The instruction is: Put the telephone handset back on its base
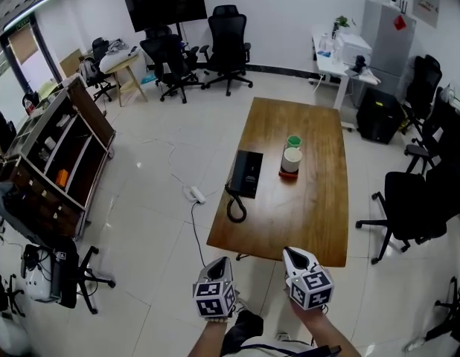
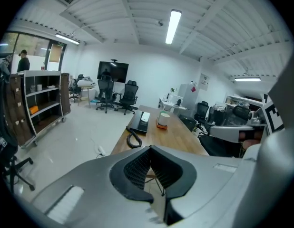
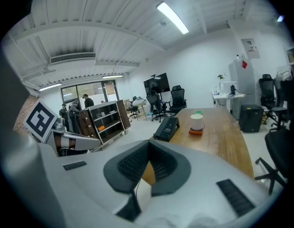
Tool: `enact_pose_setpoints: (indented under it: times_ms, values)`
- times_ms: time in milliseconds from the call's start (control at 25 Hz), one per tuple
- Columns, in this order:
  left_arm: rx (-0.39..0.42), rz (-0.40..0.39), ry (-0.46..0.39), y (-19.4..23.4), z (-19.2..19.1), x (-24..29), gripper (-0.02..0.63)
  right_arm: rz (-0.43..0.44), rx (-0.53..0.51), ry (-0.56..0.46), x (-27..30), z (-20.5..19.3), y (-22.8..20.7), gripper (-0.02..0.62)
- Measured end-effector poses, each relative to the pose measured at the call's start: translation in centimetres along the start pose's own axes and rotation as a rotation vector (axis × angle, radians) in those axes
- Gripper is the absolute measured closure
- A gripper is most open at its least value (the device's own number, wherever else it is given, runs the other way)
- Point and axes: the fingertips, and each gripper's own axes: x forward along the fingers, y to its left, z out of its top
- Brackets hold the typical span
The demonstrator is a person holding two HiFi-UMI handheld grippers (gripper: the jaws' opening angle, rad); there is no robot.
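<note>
A black telephone [image 1: 247,173] lies near the left edge of the wooden table [image 1: 312,222]. Its coiled cord [image 1: 235,208] loops over that edge. From this distance I cannot tell whether the handset sits on the base. The phone also shows in the left gripper view as the telephone [image 2: 140,121] and in the right gripper view as the telephone [image 3: 167,127]. My left gripper [image 1: 221,261] and right gripper [image 1: 292,253] hover side by side just short of the table's near end. Both are shut and hold nothing. Their closed jaws show in the left gripper [image 2: 151,151] and right gripper [image 3: 148,148] views.
A white cup on a red coaster [image 1: 291,160] and a green cup [image 1: 293,141] stand right of the phone. Black office chairs [image 1: 409,207] crowd the table's right side. A wooden shelf unit [image 1: 59,162] stands far left. A power strip [image 1: 195,195] lies on the floor.
</note>
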Motion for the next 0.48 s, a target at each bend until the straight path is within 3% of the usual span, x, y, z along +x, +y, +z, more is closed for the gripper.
enact_pose_setpoints:
  times_ms: [480]
  values:
    - [-0.024,0.064,-0.038,-9.0,-6.1,-7.8,0.598,0.06,-0.02,-0.001,-11.5,-4.5,-0.4,0.594]
